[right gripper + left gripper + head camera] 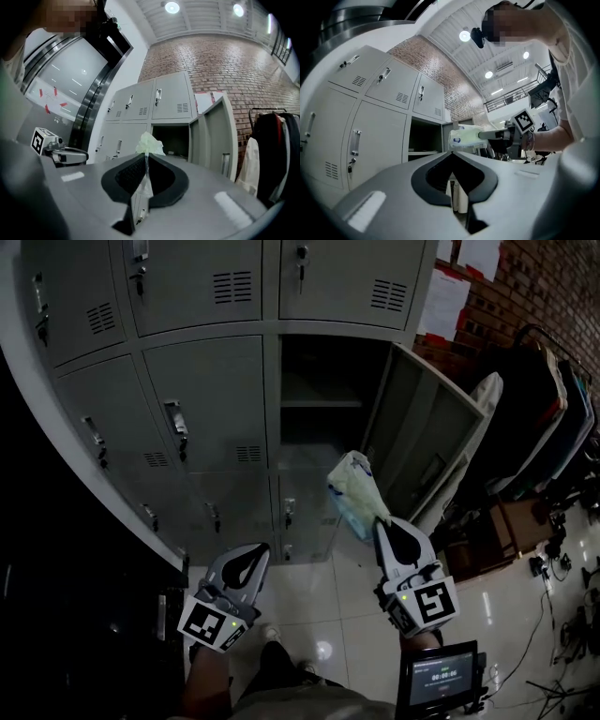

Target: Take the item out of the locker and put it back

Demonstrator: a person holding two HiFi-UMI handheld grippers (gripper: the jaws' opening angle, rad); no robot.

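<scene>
Grey metal locker bank (202,399) above white floor tiles (319,606); one compartment (323,390) stands open, its door (412,437) swung to the right. Right gripper (382,521): jaws clamped tight on the thin edge of a pale yellow-green, soft plastic-wrapped pack (354,488). Pack is in the air just outside the open compartment; wrapper crinkled, small blue mark near one end. Left gripper (258,547): jaws closed together, nothing between them, apart from the pack.

Matt metal lockers (206,390), crinkly plastic packet (354,493)
</scene>
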